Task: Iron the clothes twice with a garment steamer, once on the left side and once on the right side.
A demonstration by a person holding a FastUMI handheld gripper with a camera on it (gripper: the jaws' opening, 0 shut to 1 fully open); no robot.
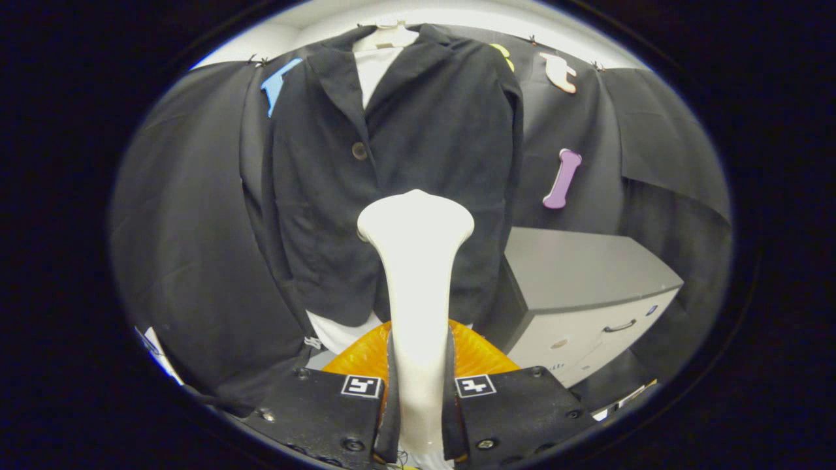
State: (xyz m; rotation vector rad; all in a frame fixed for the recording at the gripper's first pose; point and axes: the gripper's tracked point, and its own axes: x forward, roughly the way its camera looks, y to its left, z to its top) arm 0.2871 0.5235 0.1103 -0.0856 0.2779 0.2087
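A black jacket (405,170) hangs on a white hanger (385,36) over a white shirt (373,72), straight ahead of me against the booth wall. My gripper (419,378) is shut on the handle of a white garment steamer (417,261), both fingers pressing its sides. The steamer stands upright between the fingers, its wide head (415,219) level with the jacket's lower middle, just right of the front opening. I cannot tell whether the head touches the cloth. An orange ribbed part (483,356) shows behind the handle, just beyond the fingers.
A grey cabinet (581,287) with a drawer handle stands to the right of the jacket, close to its hem. The white shirt's tail (339,336) hangs below the jacket at the left.
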